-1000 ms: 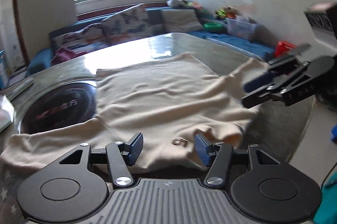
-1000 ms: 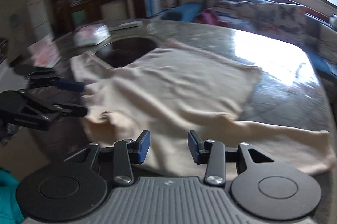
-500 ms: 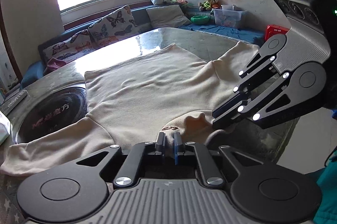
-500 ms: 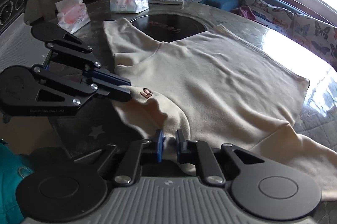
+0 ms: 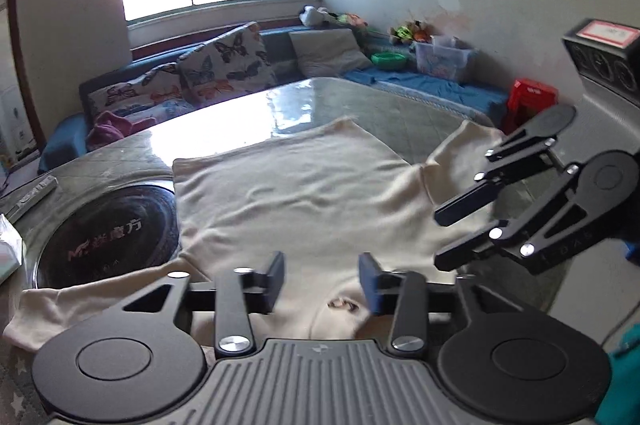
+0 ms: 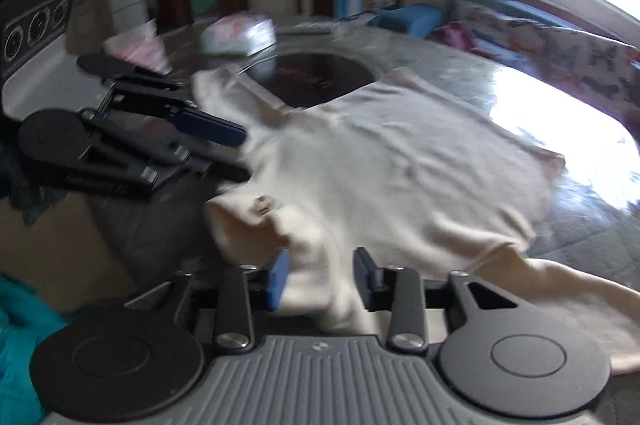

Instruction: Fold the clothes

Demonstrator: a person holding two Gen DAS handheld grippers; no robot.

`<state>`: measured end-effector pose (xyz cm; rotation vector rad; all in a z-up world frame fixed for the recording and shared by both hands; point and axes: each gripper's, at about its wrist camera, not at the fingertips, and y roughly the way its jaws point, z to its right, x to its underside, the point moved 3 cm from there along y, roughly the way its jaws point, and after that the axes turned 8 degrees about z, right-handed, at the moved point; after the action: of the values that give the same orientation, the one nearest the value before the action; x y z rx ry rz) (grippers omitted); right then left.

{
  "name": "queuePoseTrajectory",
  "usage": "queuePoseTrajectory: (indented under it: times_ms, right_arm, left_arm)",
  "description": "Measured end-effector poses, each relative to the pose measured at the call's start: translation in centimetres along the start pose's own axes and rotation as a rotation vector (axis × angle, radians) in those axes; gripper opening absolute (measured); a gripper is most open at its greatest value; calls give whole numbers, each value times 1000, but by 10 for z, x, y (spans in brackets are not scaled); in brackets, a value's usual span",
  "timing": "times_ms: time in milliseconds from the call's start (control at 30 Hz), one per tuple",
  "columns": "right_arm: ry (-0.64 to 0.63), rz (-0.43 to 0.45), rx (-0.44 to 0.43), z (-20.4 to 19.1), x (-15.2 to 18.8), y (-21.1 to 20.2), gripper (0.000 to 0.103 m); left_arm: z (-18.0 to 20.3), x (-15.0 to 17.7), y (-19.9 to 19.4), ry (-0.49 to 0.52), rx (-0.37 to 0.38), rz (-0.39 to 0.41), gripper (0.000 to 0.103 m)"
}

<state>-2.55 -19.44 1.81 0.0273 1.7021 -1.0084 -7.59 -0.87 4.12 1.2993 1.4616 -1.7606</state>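
Note:
A cream long-sleeved sweater [image 5: 320, 193] [image 6: 380, 165] lies spread flat on the round table, its neck at the near edge and its sleeves out to both sides. A small brown logo [image 5: 342, 303] marks the collar. My left gripper [image 5: 322, 277] hovers over the collar with its jaws opening. The cloth lies under the gap and the pads do not press on it. My right gripper [image 6: 320, 273] is opening too, with a fold of the shoulder between its blue pads and loose of them. Each gripper shows in the other's view: the right gripper [image 5: 442, 239] and the left gripper [image 6: 240, 155].
A dark glass disc [image 5: 104, 237] is set in the grey table [image 5: 400, 113], partly under the left sleeve. Tissue packs [image 6: 240, 33] and a remote [image 5: 34, 193] lie at the far side. A sofa with butterfly cushions [image 5: 224, 65] stands behind. Teal cloth [image 6: 20, 345] shows at the near edge.
A second ago both grippers stood open over the sweater. Half a second ago both were shut on its neck edge. Now both have opened again and the cloth has dropped loose.

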Motion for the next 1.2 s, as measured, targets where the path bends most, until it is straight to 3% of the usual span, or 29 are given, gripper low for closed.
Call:
queuePoseTrajectory:
  times_ms: [67,133,233,433,500,567,667,733,833,1033,1200]
  right_arm:
    - [22,13,37,7,2,-1,47]
    - [46,24,71,15,5,-2,50]
    - [93,33,100,27,11,-4,51]
    - [150,47,137,45,18,-7,58]
    - [157,50,155,51,19,-6,58]
    - [159,58,163,56,15,-5,58]
    - [144,73,163,63,2,2,56]
    - [137,73,148,67,-8,10,54]
    - [132,57,121,71,-16,23,49]
    - [83,-46,132,78,-10,62,47]
    - [94,-51,163,95,-12,71,47]
  left_arm:
    - [-1,-2,9,-31,-9,1,57]
    - [-1,-4,16,-58,-13,3,77]
    - [-1,-9,25,-84,-17,11,99]
    - [2,-13,41,-114,-1,1,100]
    - [7,-12,44,-101,16,-1,98]
    - [14,-11,48,-87,41,-1,87]
    - [24,-8,55,-73,88,-9,66]
    - [32,-3,60,-69,131,-33,41]
    - [47,6,64,-46,194,-55,31]
    - [61,18,65,-29,263,-80,26]
    - [61,19,66,-41,298,-80,26]
